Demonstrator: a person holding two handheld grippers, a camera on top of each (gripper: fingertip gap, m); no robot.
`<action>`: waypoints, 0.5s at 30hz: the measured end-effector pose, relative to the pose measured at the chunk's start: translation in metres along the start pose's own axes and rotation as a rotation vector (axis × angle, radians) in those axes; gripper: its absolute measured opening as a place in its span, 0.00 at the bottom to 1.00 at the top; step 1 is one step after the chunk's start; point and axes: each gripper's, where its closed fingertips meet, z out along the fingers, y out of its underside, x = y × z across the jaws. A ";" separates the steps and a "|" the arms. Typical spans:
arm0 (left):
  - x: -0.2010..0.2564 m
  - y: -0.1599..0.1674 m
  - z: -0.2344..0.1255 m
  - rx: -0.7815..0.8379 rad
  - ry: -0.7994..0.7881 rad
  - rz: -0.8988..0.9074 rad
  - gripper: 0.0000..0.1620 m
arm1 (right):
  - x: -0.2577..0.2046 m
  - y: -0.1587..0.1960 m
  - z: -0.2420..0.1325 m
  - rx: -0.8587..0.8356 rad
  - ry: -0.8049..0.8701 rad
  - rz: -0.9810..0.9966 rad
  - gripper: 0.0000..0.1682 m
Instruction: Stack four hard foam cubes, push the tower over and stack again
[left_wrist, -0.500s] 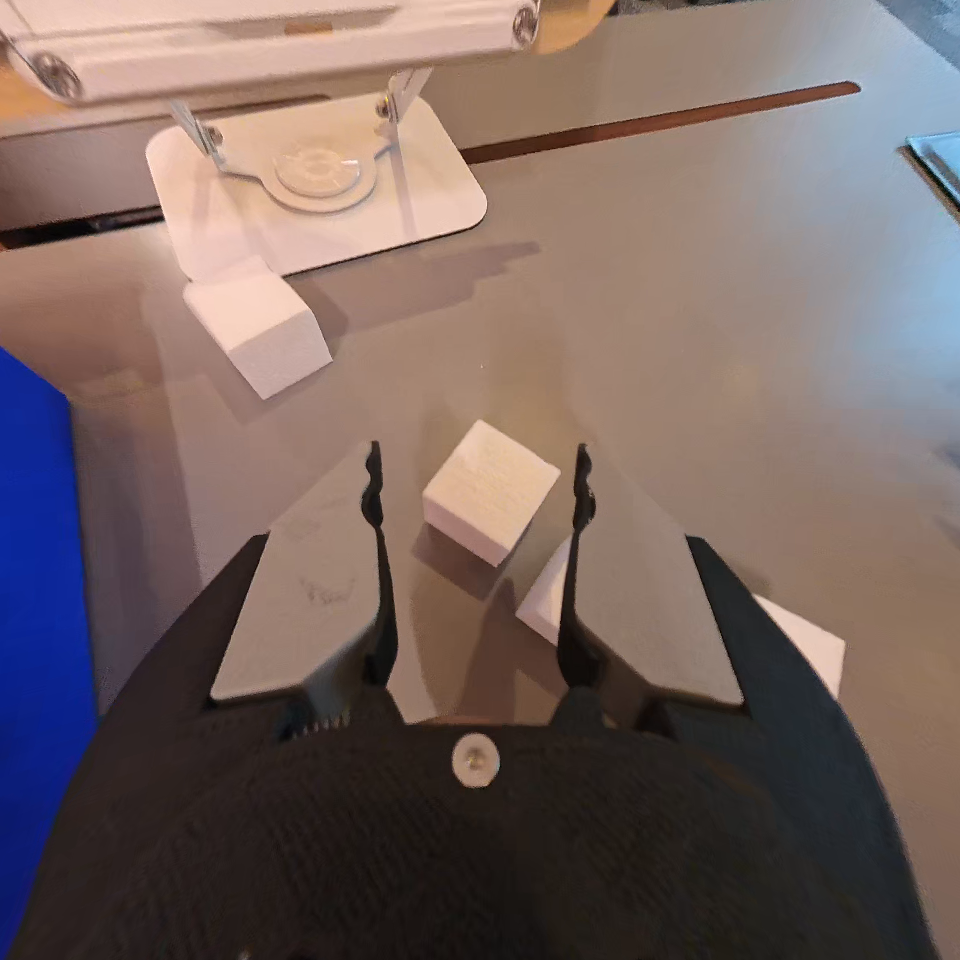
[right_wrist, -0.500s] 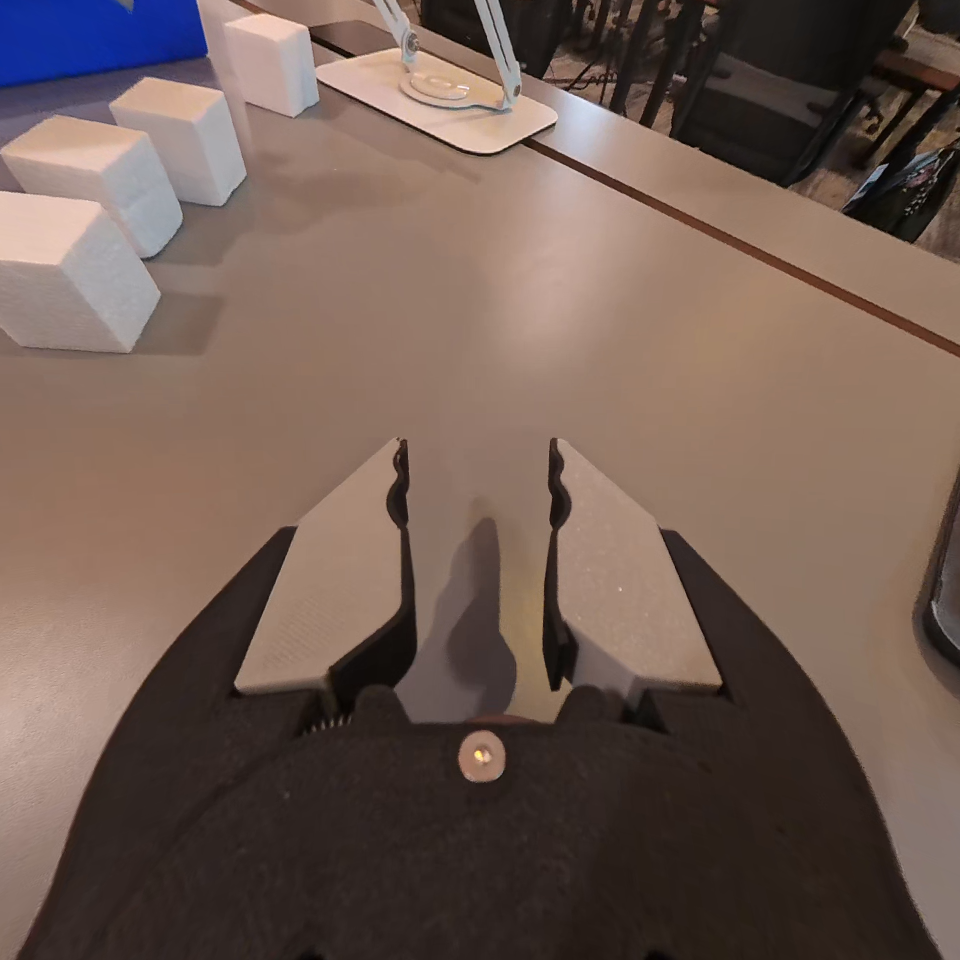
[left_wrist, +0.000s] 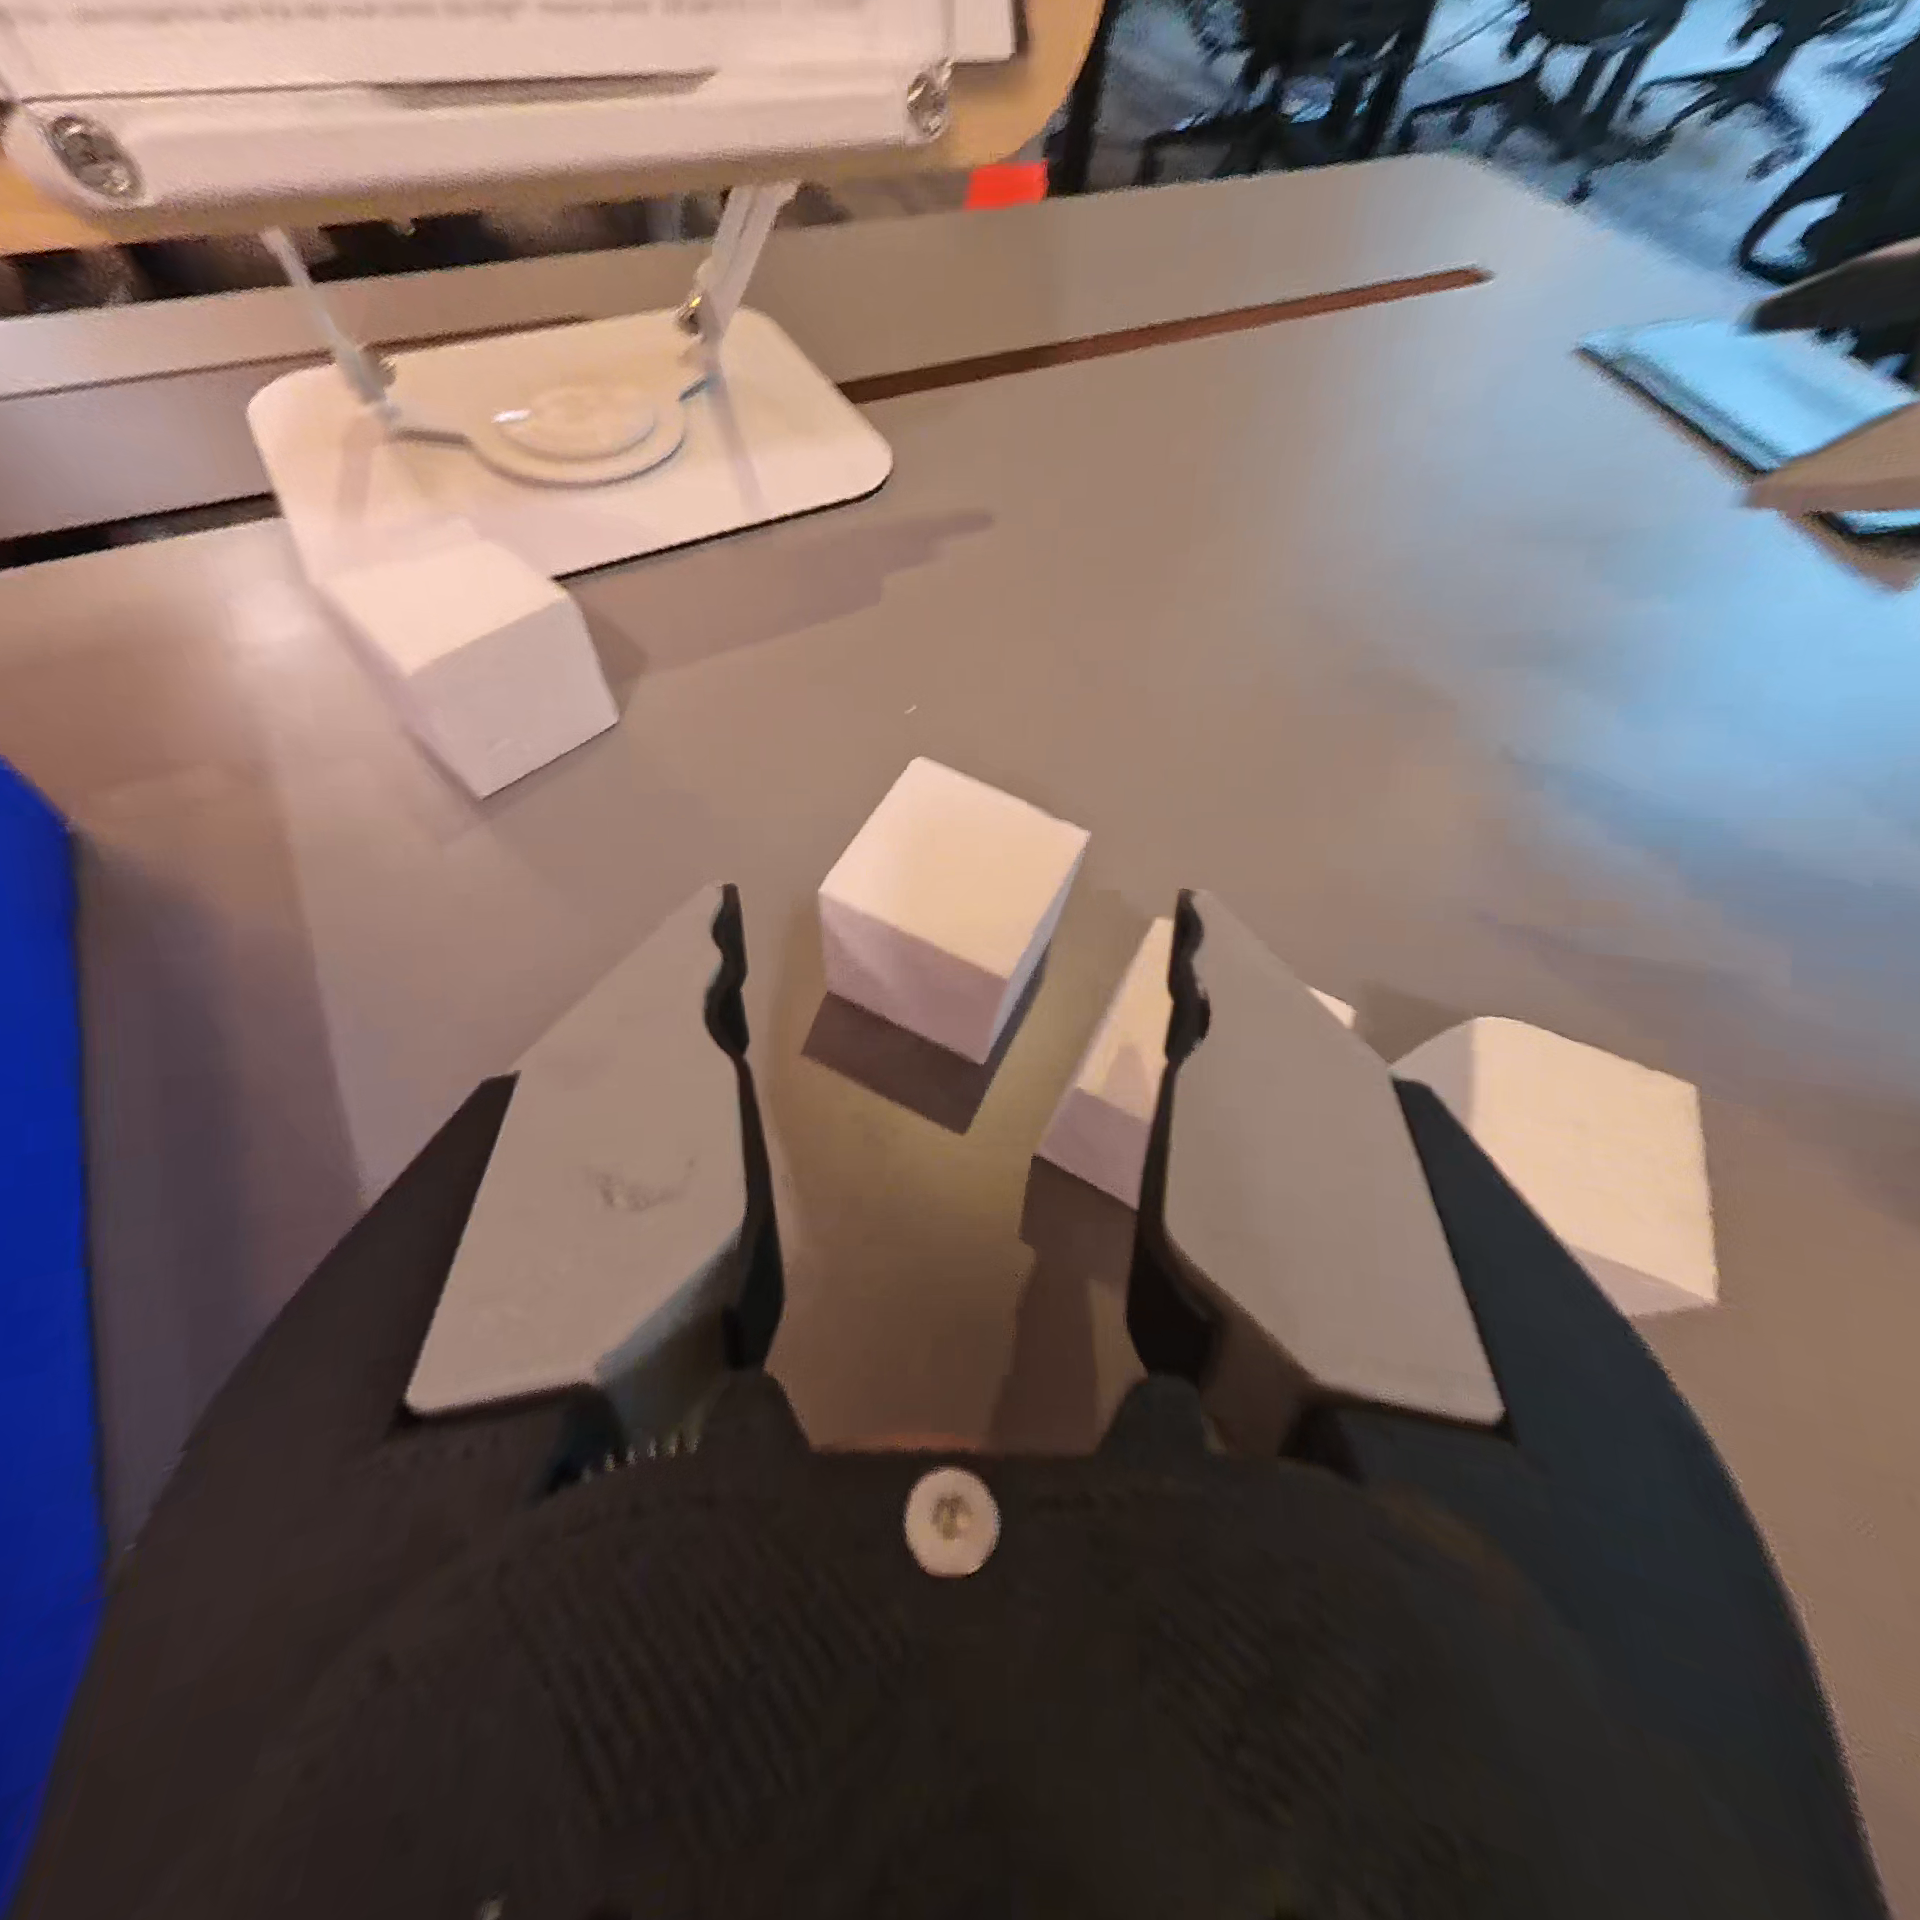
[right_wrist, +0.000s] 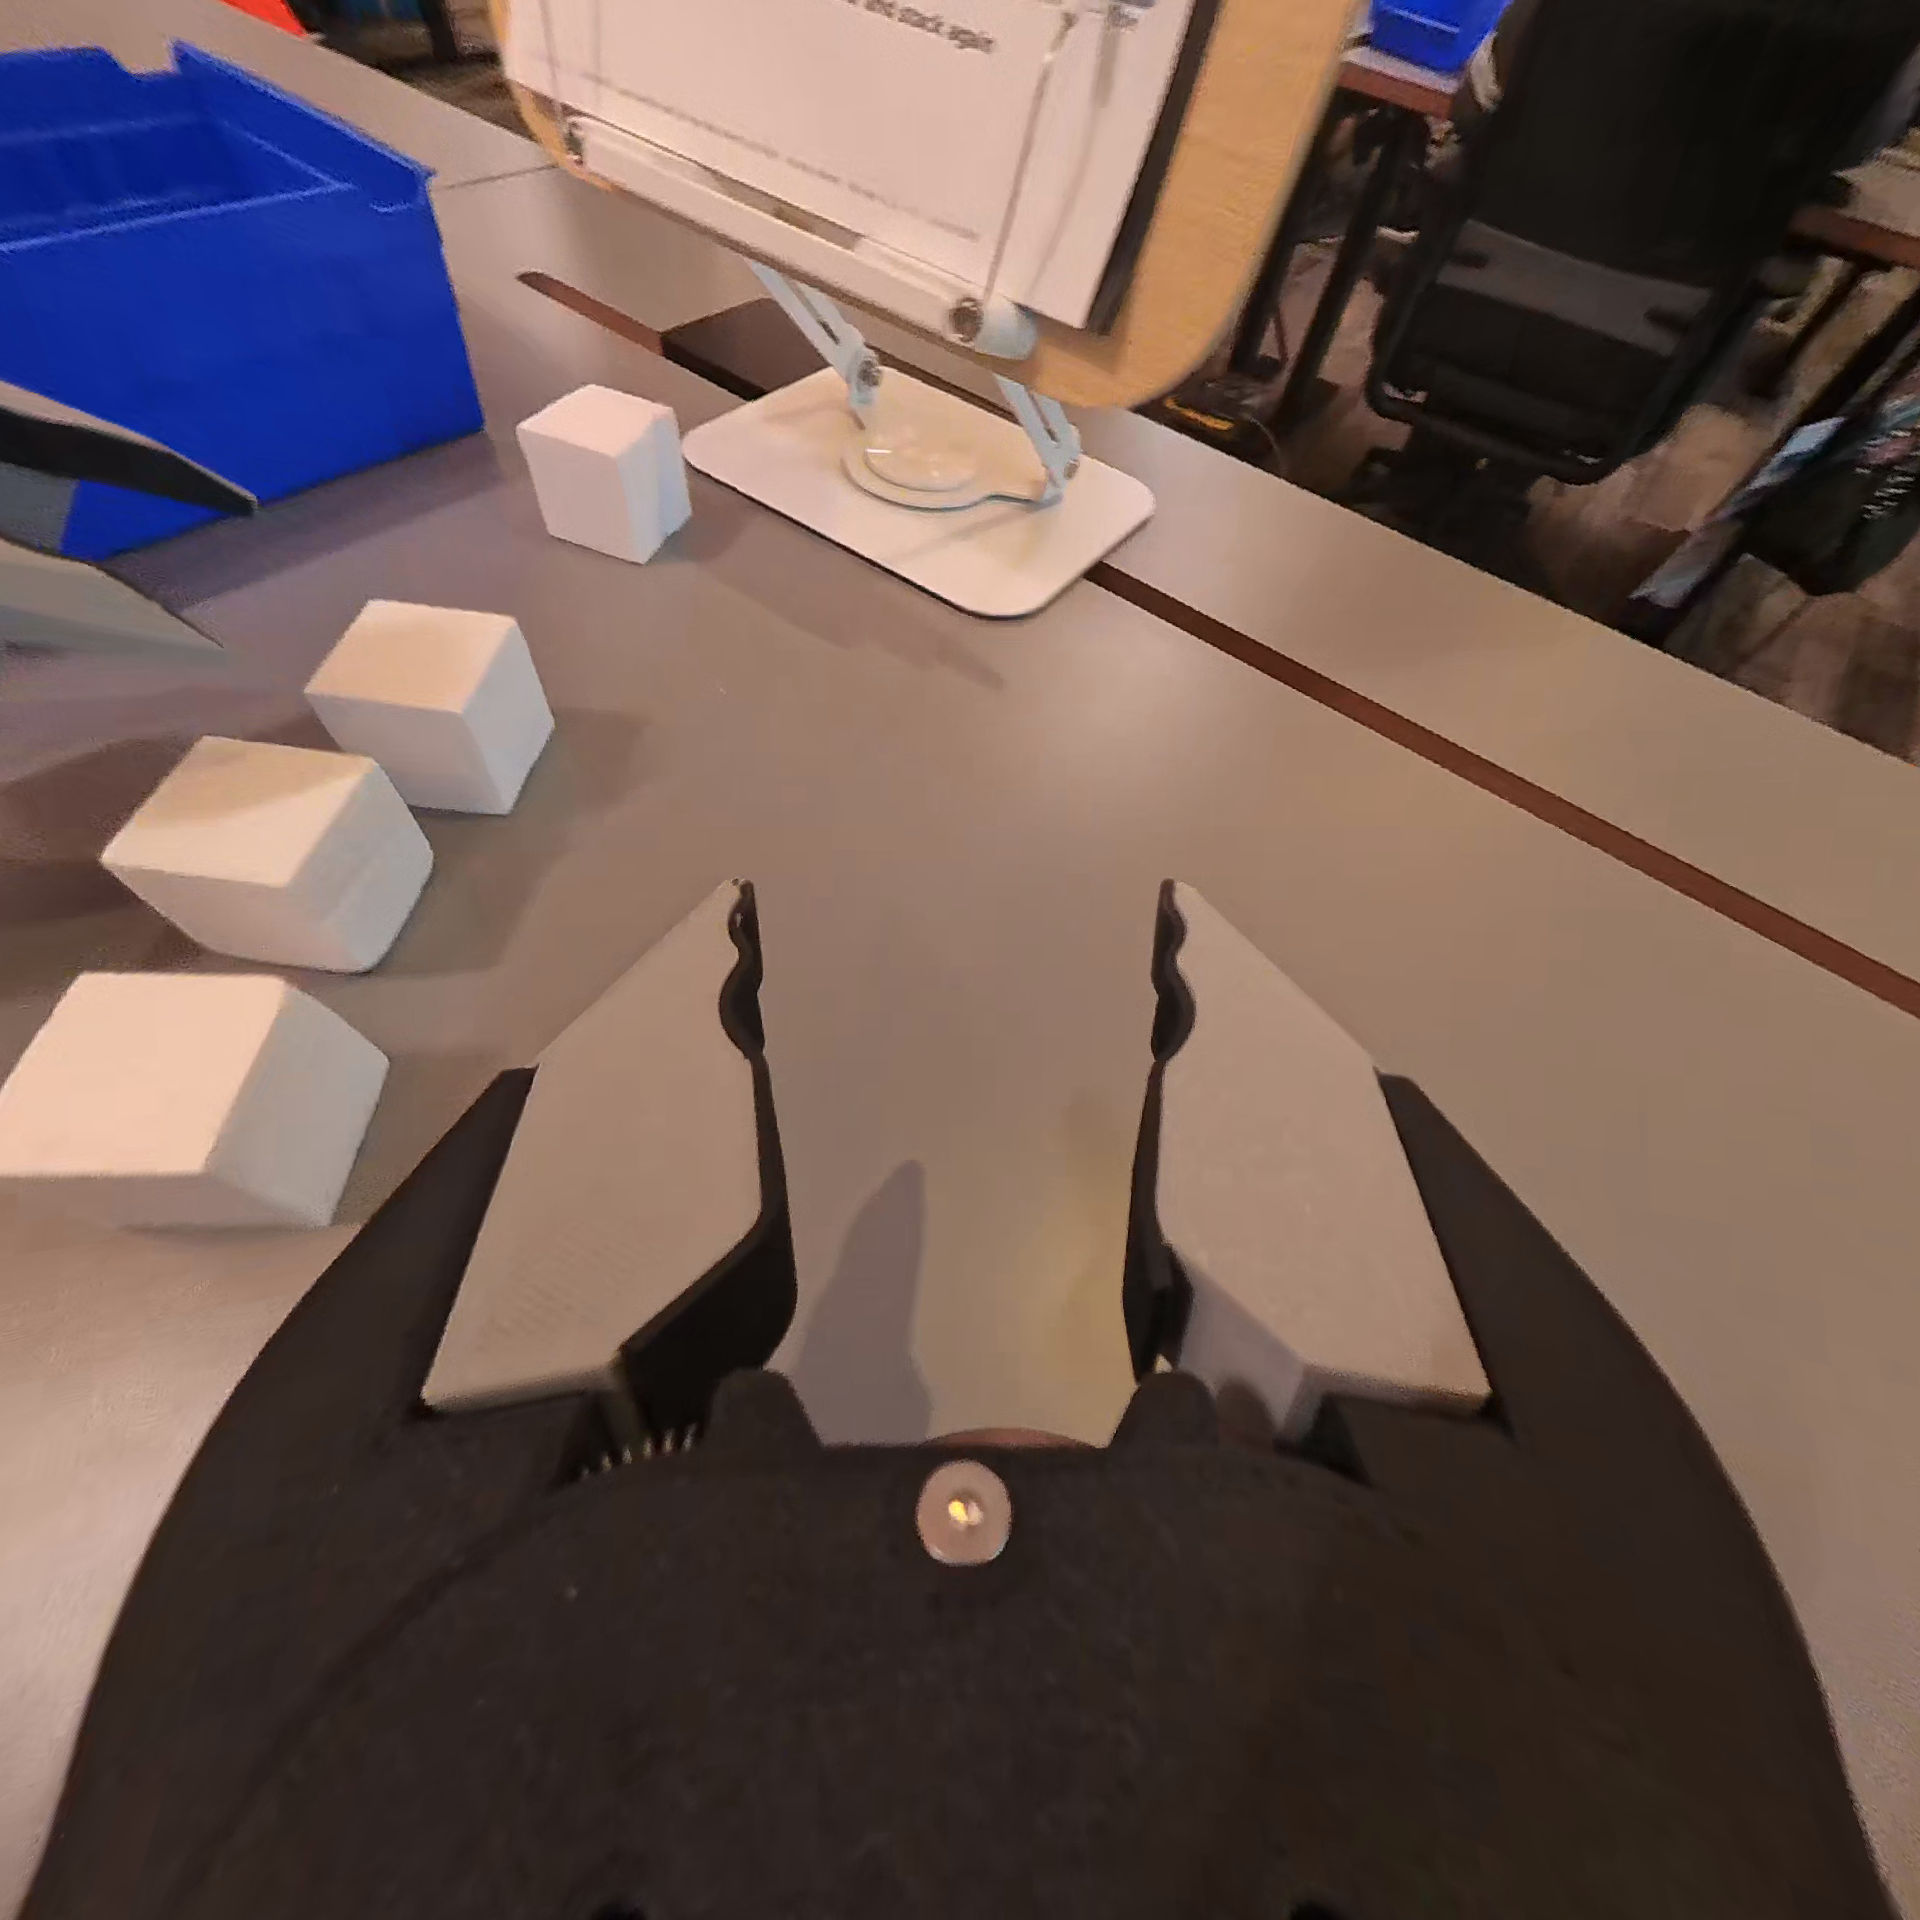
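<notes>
A: Where do the four foam cubes lie?

B: All loose on the grey worktop (right_wrist: 1039, 779), none stacked. In the right wrist view three sit in a loose row along the left side: the nearest cube (right_wrist: 187, 1101), the middle cube (right_wrist: 270, 852) and the third cube (right_wrist: 431, 717), close together but apart. The fourth cube (right_wrist: 608, 468) stands farther back, just beside the white base of the clipboard stand (right_wrist: 925, 499) and near the blue bin (right_wrist: 208, 281).

A: And the grippers?

B: The left gripper (left_wrist: 956, 925) hangs over the row with its jaws spread wide and empty; the third cube (left_wrist: 951, 904) lies just ahead of the gap between its fingertips, turned corner-on. The right gripper (right_wrist: 951, 914) is also spread and holds nothing, over bare worktop to the right of the row.

A: How will a cube handle?

B: My guess is very light and stiff, with a slightly grainy skin that the pads should bite well. It won't sag, but hard squeezing could dent the faces, and a nudge from one finger would likely send it skating.

A: Where to take hold?

B: On two opposite flat faces, about mid-height. Since the cube sits skewed to the fingers, I would turn the wrist to square the pads with its sides first; pinching across corners could spin it out.
</notes>
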 end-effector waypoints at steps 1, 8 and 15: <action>0.002 0.000 0.000 0.016 0.022 0.000 0.48 | -0.005 -0.001 0.011 0.000 -0.029 -0.001 0.44; -0.018 0.014 0.001 -0.017 -0.076 0.011 0.50 | -0.031 0.024 0.055 -0.043 -0.136 -0.030 0.41; -0.021 0.017 0.003 -0.018 -0.087 0.005 0.50 | -0.045 0.037 0.052 -0.066 -0.104 -0.171 0.37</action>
